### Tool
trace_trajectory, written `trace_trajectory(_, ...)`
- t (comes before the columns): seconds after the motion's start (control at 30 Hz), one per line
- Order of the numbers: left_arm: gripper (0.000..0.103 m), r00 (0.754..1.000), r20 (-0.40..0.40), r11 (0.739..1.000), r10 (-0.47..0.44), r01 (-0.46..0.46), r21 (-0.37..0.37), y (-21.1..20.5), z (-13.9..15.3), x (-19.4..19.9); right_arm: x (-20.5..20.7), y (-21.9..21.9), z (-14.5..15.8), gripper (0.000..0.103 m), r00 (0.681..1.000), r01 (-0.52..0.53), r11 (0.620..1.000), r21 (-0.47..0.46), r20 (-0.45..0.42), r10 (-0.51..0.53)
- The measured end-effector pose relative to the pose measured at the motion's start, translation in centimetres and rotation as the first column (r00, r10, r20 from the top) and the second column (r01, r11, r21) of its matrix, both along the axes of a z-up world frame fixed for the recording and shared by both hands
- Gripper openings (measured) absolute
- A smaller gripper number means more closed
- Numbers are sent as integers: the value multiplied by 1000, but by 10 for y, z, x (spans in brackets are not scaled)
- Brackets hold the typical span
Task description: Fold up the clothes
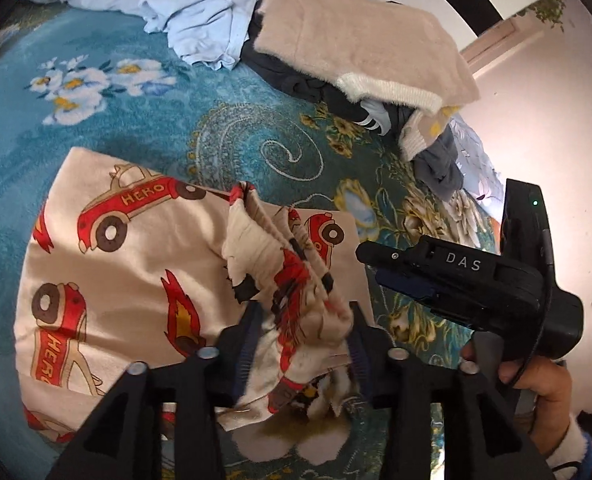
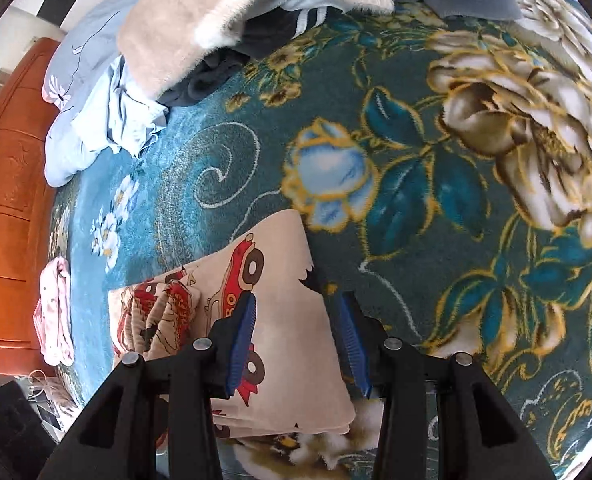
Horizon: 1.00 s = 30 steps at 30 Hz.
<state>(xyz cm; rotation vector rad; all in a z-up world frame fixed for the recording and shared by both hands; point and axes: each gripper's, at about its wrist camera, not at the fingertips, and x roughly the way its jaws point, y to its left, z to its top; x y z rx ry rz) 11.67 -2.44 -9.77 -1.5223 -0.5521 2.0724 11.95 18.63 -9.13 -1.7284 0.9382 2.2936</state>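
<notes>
- Nearest, the left tongs [image 1: 302, 320] are clamped on a bunched, pleated ridge of the car-print garment [image 1: 116, 272], cream cloth with red "HERO" cars. The cloth looks light, soft and limp, so I judge it will sag and slip unless pinched through all layers.
- The right tongs [image 2: 298, 312] stand apart, empty, just above the garment's folded right edge [image 2: 280, 280]. That flat edge or corner looks the best place to grip.
- The garment lies on the bed's teal floral blanket [image 2: 416, 184].
- Farther off, well apart, a heap waits: a fuzzy beige sweater [image 1: 356, 36], a light blue garment [image 1: 200, 16] and dark clothes [image 1: 296, 80].
</notes>
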Motion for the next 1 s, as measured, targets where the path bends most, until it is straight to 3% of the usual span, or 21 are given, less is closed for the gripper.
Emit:
trace_trajectory(0.07,61,1000,5,998,-2,1,59,-9,4,1,-1,-2,2,45,1000,-15,1000,6,-5,15)
trace_trajectory(0.17,61,999,-31,996,11,-8,83,-30,19,-1,-1,-6,6,46,999,-29,1000,2,-15,29)
trace_trajectory(0.27,62,984,-75,985,161,-155,75,-75,30,-5,-1,-10,12,46,998,-53,999,-1,-32,53)
trace_trajectory(0.4,62,924,38,923,380,-382,43,-135,5,-7,1,-23,16,49,991,-127,992,-26,-52,126)
trace_trajectory(0.6,61,843,245,878,479,-465,-117,-167,-46,3,-4,-71,-9,52,947,-321,944,-82,-4,322)
trace_trajectory(0.7,61,806,301,856,511,-511,-84,-179,-58,9,-5,-79,-18,52,942,-334,940,-64,24,336)
trace_trajectory(0.83,61,811,283,853,512,-520,-52,-182,-54,11,-5,-72,-24,52,958,-284,954,-92,25,287)
trace_trajectory(1.0,62,823,253,844,509,-535,42,-188,-44,12,-10,-80,-24,54,978,-209,971,-116,5,211)
